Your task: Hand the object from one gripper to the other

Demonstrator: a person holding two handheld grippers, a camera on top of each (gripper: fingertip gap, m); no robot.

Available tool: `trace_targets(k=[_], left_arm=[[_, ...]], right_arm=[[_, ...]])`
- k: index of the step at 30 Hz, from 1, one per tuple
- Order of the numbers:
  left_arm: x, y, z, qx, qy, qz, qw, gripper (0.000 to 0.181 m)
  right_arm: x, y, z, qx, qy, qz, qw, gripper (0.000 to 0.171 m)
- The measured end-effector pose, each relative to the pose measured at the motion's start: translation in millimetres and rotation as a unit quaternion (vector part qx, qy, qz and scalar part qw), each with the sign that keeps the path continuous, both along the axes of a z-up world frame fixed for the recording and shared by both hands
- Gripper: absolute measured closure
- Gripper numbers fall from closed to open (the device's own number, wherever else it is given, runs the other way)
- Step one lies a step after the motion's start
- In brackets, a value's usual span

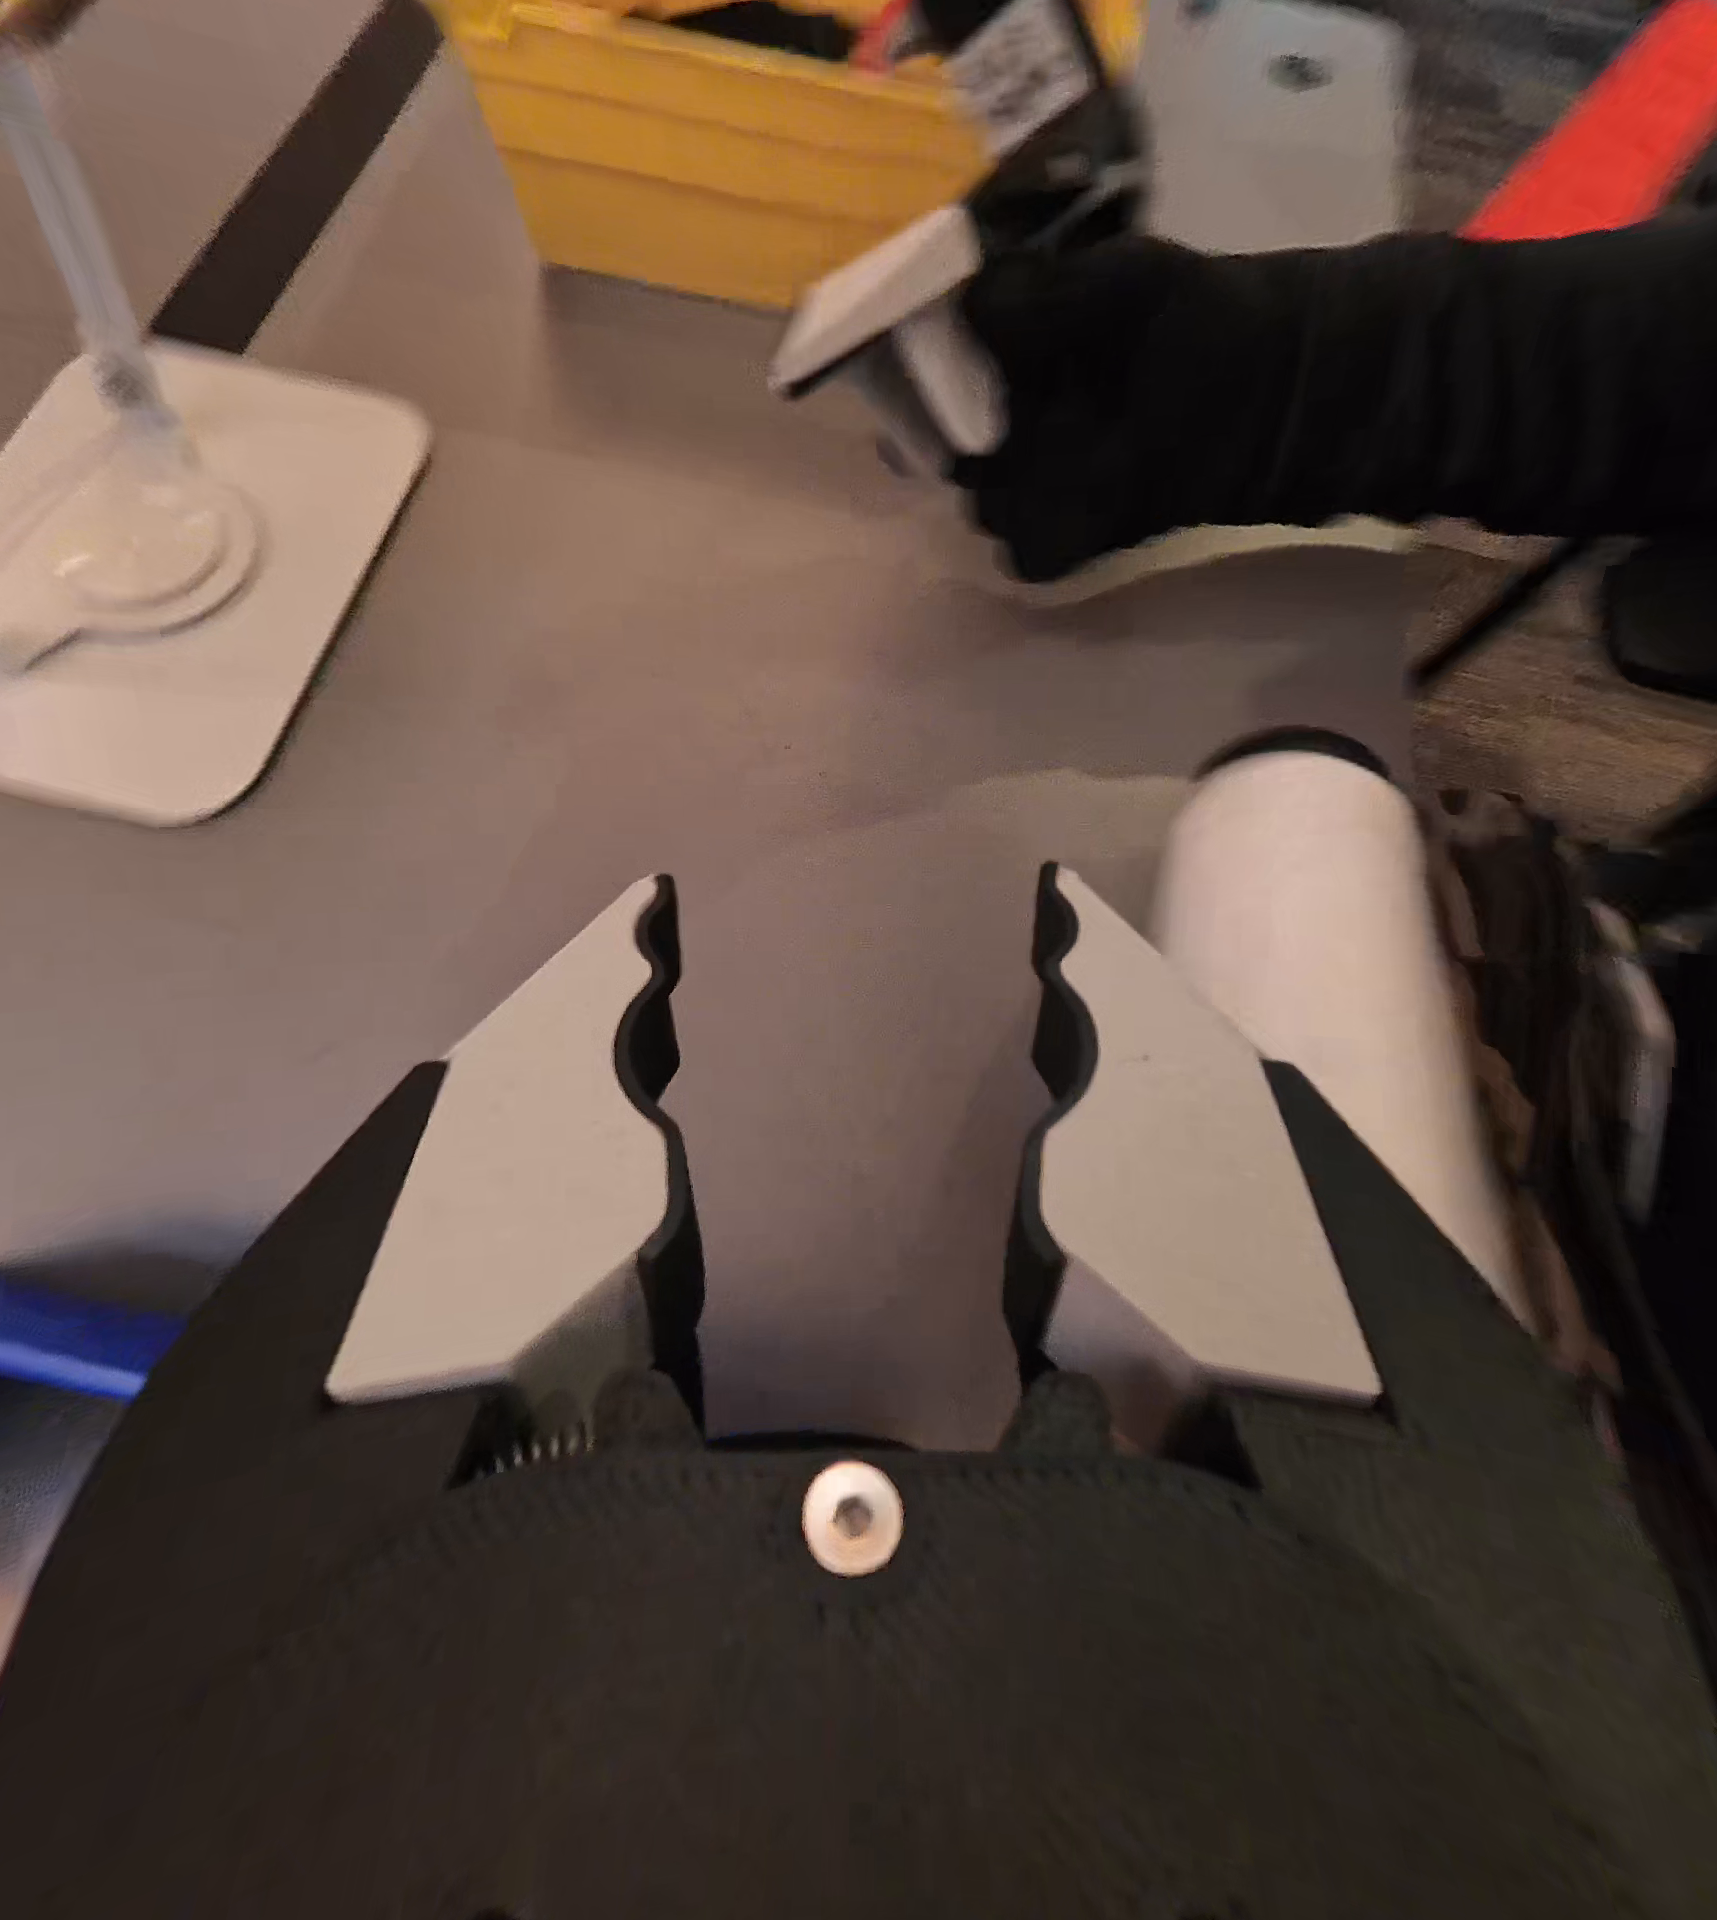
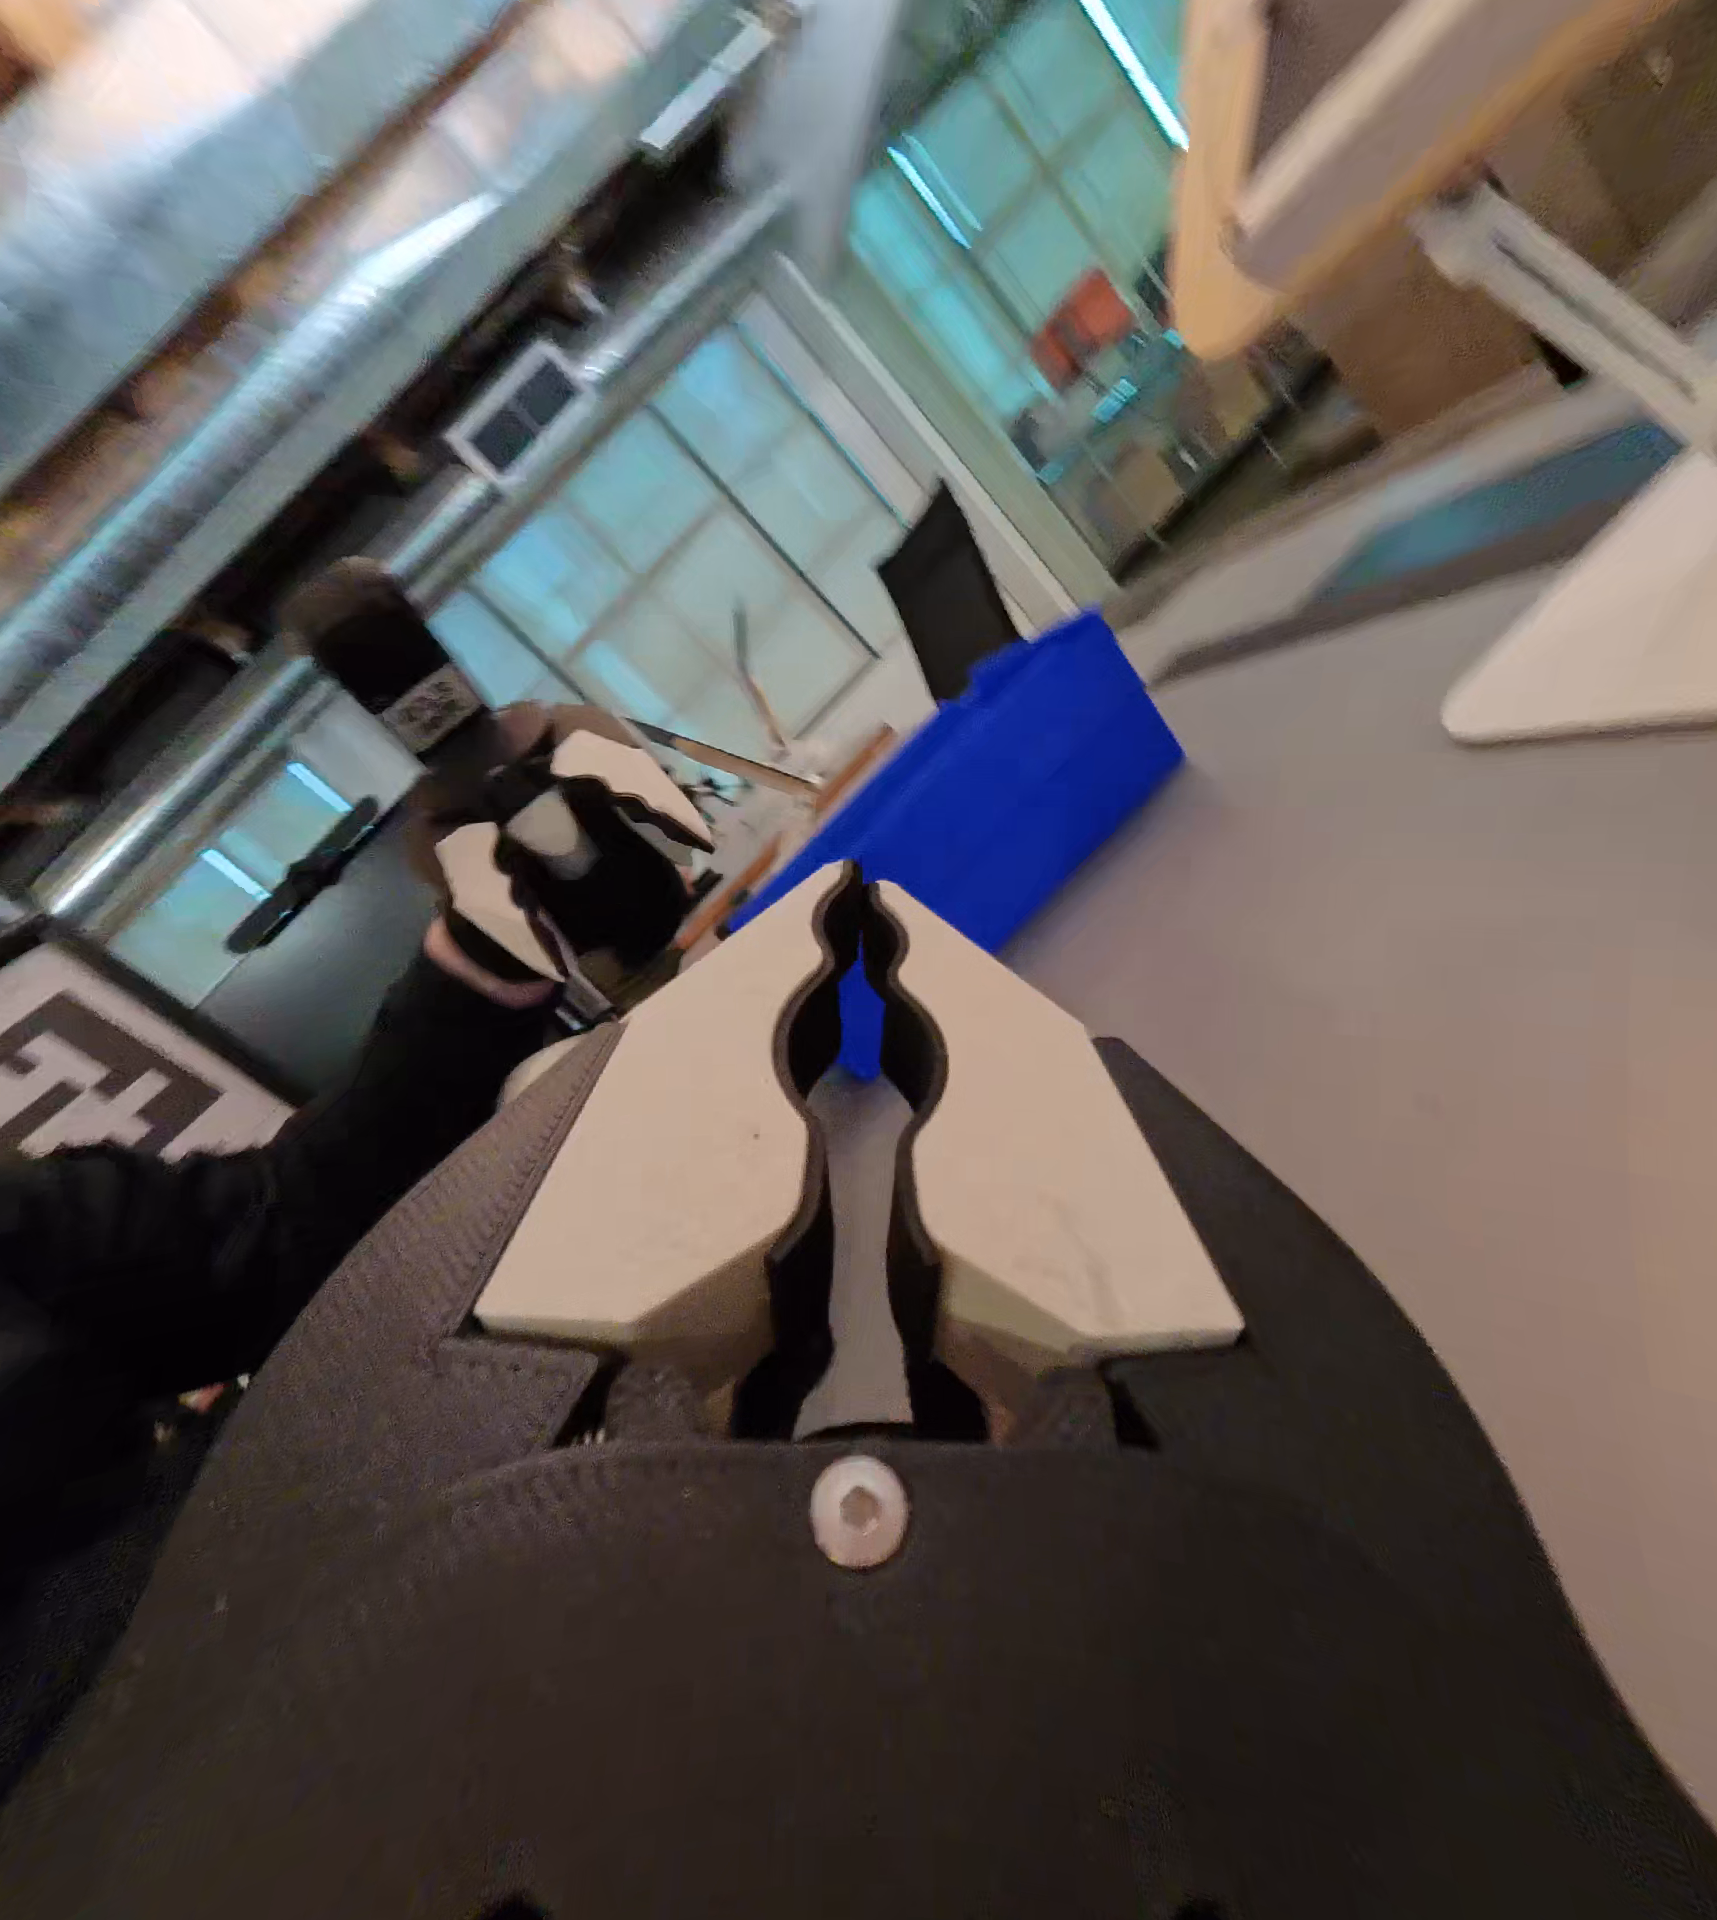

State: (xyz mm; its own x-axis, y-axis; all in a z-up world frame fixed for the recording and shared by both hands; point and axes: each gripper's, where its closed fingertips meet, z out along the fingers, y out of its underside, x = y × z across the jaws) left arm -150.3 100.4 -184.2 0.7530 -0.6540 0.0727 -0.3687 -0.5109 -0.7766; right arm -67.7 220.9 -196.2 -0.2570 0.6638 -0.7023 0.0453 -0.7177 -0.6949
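1. Two grippers are in play: the left gripper (image 1: pixel 852 883) hangs over the grey table (image 1: pixel 625 675) with its jaws parted and nothing between them.
2. Just right of it, a white cylinder (image 1: pixel 1311 987), likely the object, lies by the table's right edge.
3. Farther right, the right gripper (image 2: pixel 859 883) is nearly closed and empty.
4. Judged best: approach the cylinder squarely, avoiding a nudge off the edge.
5. Open room lies mid-table, between the white stand base (image 1: pixel 210 644) and yellow bin (image 1: pixel 729 156).
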Motion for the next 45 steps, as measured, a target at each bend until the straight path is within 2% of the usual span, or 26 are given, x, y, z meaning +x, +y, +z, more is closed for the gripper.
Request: trace_targets(k=[1, 2, 4, 6, 7, 8, 10, 12, 16, 18, 20, 23, 24, 26, 30, 32, 34, 35, 36, 40, 41, 45], left_arm=[[4.7, 5.0, -15.2, -0.008, -0.001, 0.041, 0.999, 0.107], [14.1, 6.1, -36.4, -0.026, -0.012, 0.07, 0.997, 0.108], [21.1, 12.4, -79.5, -0.019, 0.016, 0.12, 0.992, 0.112], [37.1, 12.7, -93.8, -0.011, -0.036, 0.143, 0.989, 0.117], [29.5, 17.0, -101.7, 0.012, -0.019, 0.174, 0.985, 0.122], [22.6, 22.2, -105.5, 0.031, -0.025, 0.201, 0.979, 0.118], [22.1, 32.6, -96.6, 0.059, -0.111, 0.228, 0.966, 0.127], [18.0, 38.0, -94.2, 0.07, -0.151, 0.24, 0.956, 0.128], [15.8, 38.0, -101.7, 0.063, -0.122, 0.234, 0.962, 0.131], [24.4, 33.6, -103.8, 0.053, -0.127, 0.219, 0.966, 0.131], [27.6, 26.4, -104.1, 0.05, -0.132, 0.222, 0.965, 0.131], [29.7, 16.2, -102.3, 0.048, -0.145, 0.223, 0.963, 0.131], [29.8, 13.2, -102.0, 0.047, -0.151, 0.223, 0.962, 0.132], [31.1, 7.8, -102.7, 0.037, -0.171, 0.223, 0.959, 0.132], [32.1, 2.4, -102.9, 0.031, -0.18, 0.225, 0.957, 0.131], [34.0, 1.1, -103.0, 0.032, -0.178, 0.224, 0.958, 0.132], [36.5, 0.5, -104.9, 0.029, -0.17, 0.219, 0.96, 0.131], [36.3, 1.1, -105.4, 0.028, -0.168, 0.221, 0.96, 0.131], [36.1, 1.3, -105.3, 0.028, -0.169, 0.221, 0.96, 0.131], [33.1, 0.4, -102.2, 0.032, -0.186, 0.227, 0.955, 0.131], [32.7, -0.2, -101.4, 0.031, -0.192, 0.227, 0.954, 0.131], [26.3, -4.8, -98.6, 0.035, -0.189, 0.228, 0.955, 0.128]], right_arm=[[-3.6, -3.1, -7.0, -0.004, -0.013, -0.008, 1.0, 0.171], [-7.2, -7.4, -16.0, 0.008, -0.036, -0.021, 0.999, 0.157], [-13.1, -24.1, -20.6, 0.013, -0.054, -0.019, 0.998, 0.154], [-19.5, -50.1, -31.4, 0.052, -0.09, 0.011, 0.995, 0.146], [-18.5, -63.9, -33.1, 0.057, -0.094, 0.034, 0.993, 0.151], [-18.6, -72.9, -35.8, 0.057, -0.097, 0.046, 0.993, 0.15], [-20.0, -86.2, -46.7, 0.082, -0.122, 0.064, 0.987, 0.136], [-21.8, -96.0, -49.9, 0.096, -0.127, 0.074, 0.984, 0.136], [-13.5, -132.3, -68.5, 0.135, -0.153, 0.181, 0.962, 0.105], [-8.8, -130.6, -75.6, 0.197, -0.16, 0.18, 0.95, 0.098], [-0.2, -135.9, -72.3, 0.222, -0.143, 0.216, 0.94, 0.097], [22.4, -149.1, -84.3, 0.294, -0.14, 0.31, 0.893, 0.075], [28.3, -154.3, -85.0, 0.318, -0.129, 0.337, 0.877, 0.063], [40.0, -167.9, -84.7, 0.364, -0.108, 0.396, 0.836, 0.053], [65.5, -193.6, -105.8, 0.475, -0.116, 0.501, 0.714, 0.058], [73.7, -192.6, -126.1, 0.548, -0.15, 0.525, 0.634, 0.064], [75.4, -192.9, -134.9, 0.603, -0.161, 0.535, 0.57, 0.078], [74.0, -191.0, -138.4, 0.626, -0.169, 0.534, 0.542, 0.088], [74.0, -191.7, -140.1, 0.638, -0.171, 0.538, 0.523, 0.09], [70.5, -190.3, -143.0, 0.665, -0.192, 0.534, 0.487, 0.091], [70.8, -190.1, -142.6, 0.663, -0.194, 0.534, 0.488, 0.091], [68.9, -190.6, -133.7, 0.622, -0.195, 0.52, 0.552, 0.092]])
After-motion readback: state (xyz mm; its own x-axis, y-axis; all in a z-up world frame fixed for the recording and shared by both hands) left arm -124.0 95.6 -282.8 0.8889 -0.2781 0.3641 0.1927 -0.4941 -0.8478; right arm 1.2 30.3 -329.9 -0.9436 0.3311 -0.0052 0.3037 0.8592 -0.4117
